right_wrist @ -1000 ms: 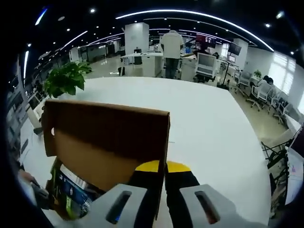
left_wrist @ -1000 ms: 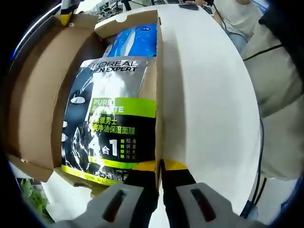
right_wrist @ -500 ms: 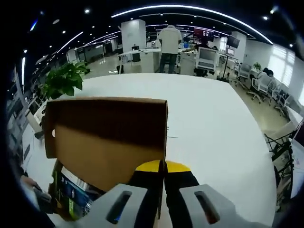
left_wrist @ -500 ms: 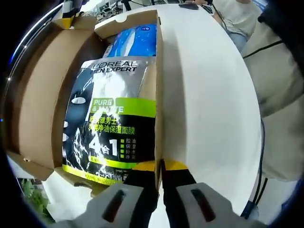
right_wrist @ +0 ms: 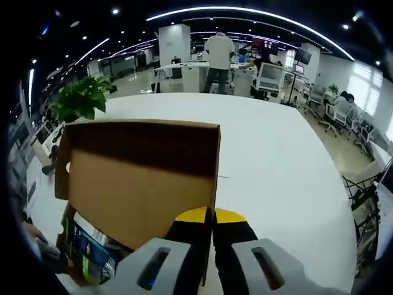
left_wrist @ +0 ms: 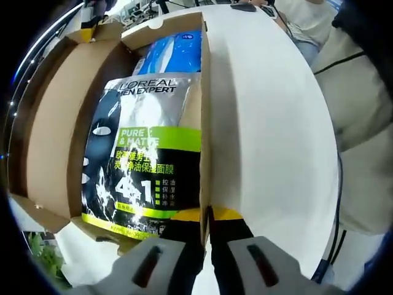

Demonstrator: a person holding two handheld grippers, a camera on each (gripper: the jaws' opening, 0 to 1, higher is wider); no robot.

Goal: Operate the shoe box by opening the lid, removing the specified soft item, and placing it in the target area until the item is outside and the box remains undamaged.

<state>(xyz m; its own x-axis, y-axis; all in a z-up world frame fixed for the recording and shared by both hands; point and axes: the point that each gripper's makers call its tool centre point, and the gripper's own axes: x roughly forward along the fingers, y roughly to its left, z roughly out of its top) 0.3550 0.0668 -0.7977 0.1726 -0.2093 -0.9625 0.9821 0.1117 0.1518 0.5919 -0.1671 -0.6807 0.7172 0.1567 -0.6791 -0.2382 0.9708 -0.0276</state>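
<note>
Jaws of left gripper [left_wrist: 207, 212] pinch the box [left_wrist: 204, 123] wall, right gripper [right_wrist: 214, 215] pinches the raised lid [right_wrist: 138, 184]; pouch [left_wrist: 144, 153] lies inside, so we judge lifting it out comes next.

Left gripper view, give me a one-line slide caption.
Left gripper shut on the open shoe box wall, with a black-and-green face mask pack lying inside.

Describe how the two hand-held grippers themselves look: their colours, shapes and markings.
Both look alike. The left hand-held gripper and right hand-held gripper each have two light grey jaws with a dark slot, black inner parts, and yellow tips.
</note>
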